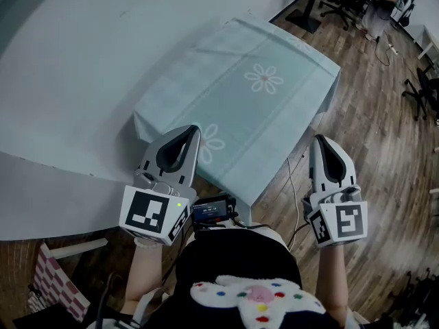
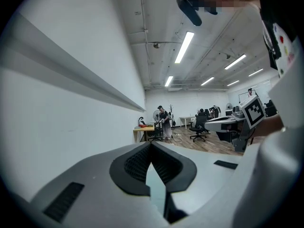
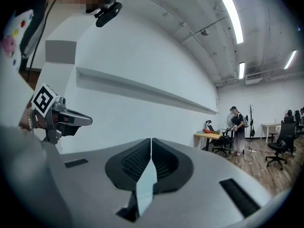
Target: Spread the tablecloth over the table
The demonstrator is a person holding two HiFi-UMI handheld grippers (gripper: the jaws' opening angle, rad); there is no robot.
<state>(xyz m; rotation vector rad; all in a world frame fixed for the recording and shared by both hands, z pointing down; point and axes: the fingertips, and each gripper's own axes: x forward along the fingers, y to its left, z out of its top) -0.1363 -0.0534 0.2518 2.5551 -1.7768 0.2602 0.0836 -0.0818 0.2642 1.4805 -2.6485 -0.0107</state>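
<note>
The bench sits wholly under the pale teal, white-flowered tablecloth (image 1: pixel 254 81), which lies flat to all four edges with its hems hanging over. I hold the left tongs (image 1: pixel 192 133) shut at the near-left edge and the right tongs (image 1: pixel 319 141) shut just off the near-right edge. A teal sliver between each pair of pads suggests both pinch the hem, probably to draw out slack.

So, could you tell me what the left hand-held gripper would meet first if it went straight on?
Probably the tablecloth: the left hand-held gripper points over its near edge. Height is unclear, so it might pass just above.
</note>
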